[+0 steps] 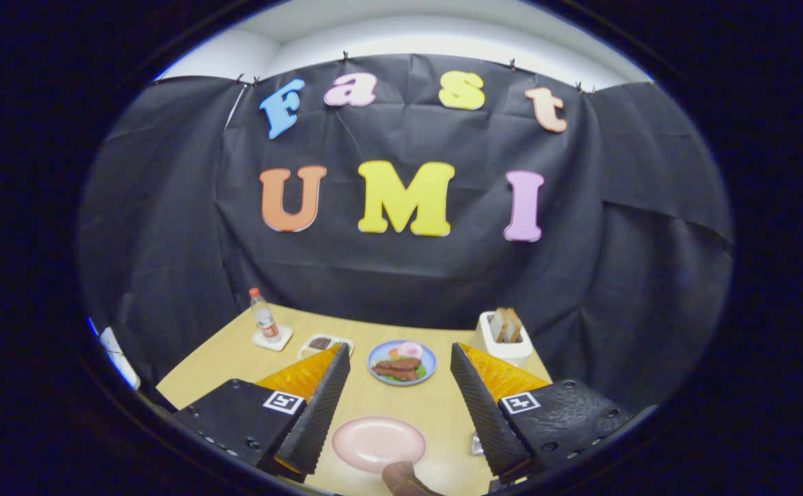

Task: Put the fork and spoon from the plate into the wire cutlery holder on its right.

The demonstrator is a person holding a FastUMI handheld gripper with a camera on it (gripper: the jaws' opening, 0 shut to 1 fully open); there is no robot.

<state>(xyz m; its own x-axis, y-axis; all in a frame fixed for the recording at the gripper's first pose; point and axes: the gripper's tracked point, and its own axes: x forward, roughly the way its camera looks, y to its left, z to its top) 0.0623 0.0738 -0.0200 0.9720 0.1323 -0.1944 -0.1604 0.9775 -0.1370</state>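
Your gripper (400, 386) sits high above the wooden table (236, 358), tipped only a little downward, so the booth's dark wall takes up most of the upper half of the frame and the table shows in the lower part. Its two fingers are spread wide, with nothing between them but open table; they grip nothing.

Between the fingers, low in the frame and close to you, lies the pink plate (379, 443). I cannot make out a fork or spoon on it from here; its face looks bare. A brown rounded thing (401, 477) pokes up at the plate's near rim, at the bottom centre of the frame; I cannot tell what it is. Just right of the plate, tucked against the inner side of the right finger, a small bit of metal wire (476, 444) shows, too hidden to tell whether it is the cutlery holder.

Beyond the fingertips, at the middle of the frame, is a blue plate (402, 362) of food. To its left sits a small white tray (324, 343), and further left a bottle (264, 317) stands on a white coaster. To the right, past the right fingertip, a white toaster (503, 337) holds slices of bread.
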